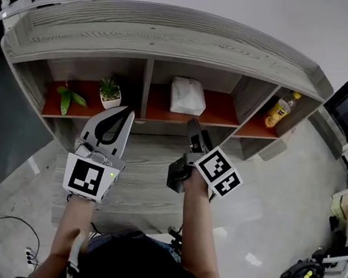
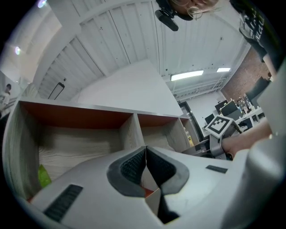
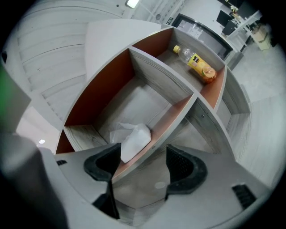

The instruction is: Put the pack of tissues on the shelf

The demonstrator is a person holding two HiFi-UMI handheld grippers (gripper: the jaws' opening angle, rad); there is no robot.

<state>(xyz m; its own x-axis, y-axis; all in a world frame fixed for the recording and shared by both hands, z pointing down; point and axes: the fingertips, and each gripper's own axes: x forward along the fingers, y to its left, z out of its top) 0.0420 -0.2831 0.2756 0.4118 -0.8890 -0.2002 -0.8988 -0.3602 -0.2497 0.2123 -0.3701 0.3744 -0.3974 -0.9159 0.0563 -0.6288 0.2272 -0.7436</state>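
Observation:
The white pack of tissues (image 1: 187, 96) lies on the red floor of the shelf's middle compartment, and shows in the right gripper view as a white pack (image 3: 134, 141) near that compartment's front edge. My right gripper (image 3: 140, 172) is open and empty, drawn back in front of the shelf (image 1: 172, 32); in the head view it (image 1: 193, 132) points at the middle compartment. My left gripper (image 1: 117, 117) is shut on nothing, its pads (image 2: 134, 167) touching, in front of the left compartment.
A small potted plant (image 1: 110, 92) and a loose green sprig (image 1: 67, 97) stand in the left compartment. A bottle of orange drink (image 1: 280, 109) lies in the right one, also visible as a bottle (image 3: 196, 65). Cables (image 1: 8, 223) trail on the floor at the left.

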